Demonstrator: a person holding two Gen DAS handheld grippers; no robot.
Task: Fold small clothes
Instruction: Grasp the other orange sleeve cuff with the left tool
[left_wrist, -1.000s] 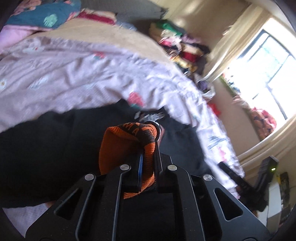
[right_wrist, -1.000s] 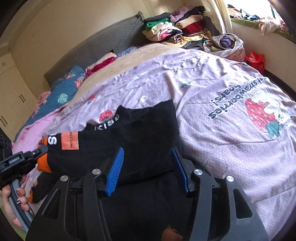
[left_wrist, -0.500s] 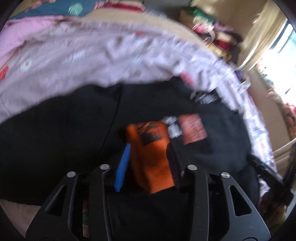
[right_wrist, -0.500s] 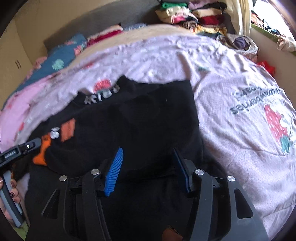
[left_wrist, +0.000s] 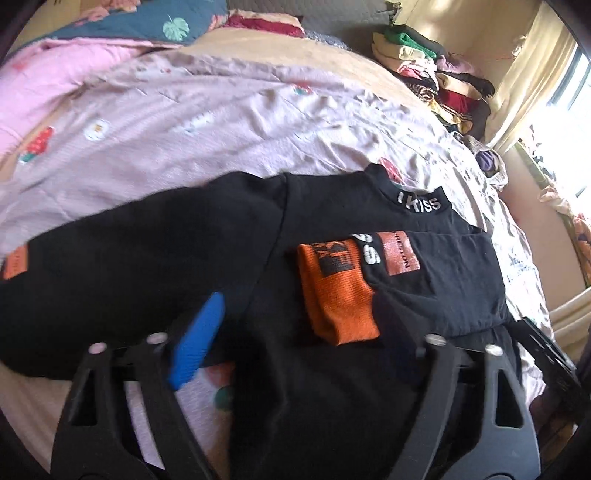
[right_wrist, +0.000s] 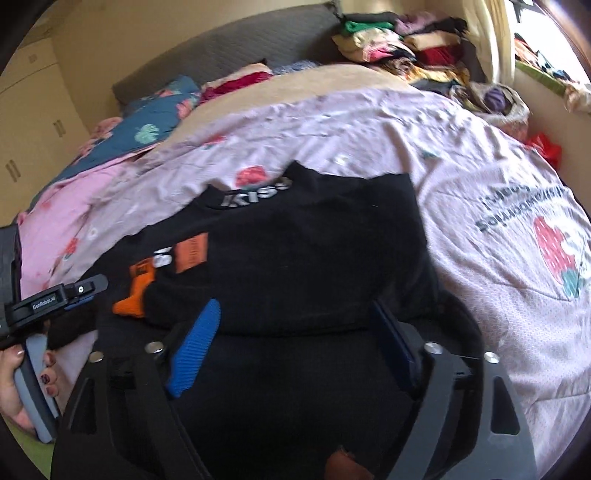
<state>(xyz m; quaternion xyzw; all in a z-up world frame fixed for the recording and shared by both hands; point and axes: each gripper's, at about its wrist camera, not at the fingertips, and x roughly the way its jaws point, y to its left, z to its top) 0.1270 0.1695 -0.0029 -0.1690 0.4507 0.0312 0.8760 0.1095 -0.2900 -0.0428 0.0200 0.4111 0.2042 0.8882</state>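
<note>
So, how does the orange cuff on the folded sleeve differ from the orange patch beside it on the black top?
The orange cuff is ribbed knit, bright orange and bulky, ending the sleeve; the orange patch is flat, smooth, darker reddish and lies on the sleeve's black cloth. The cuff is the larger and carries a black block print; the patch is a small rectangle with one thin line of text. Both belong to the same sleeve, folded across the black top.
</note>
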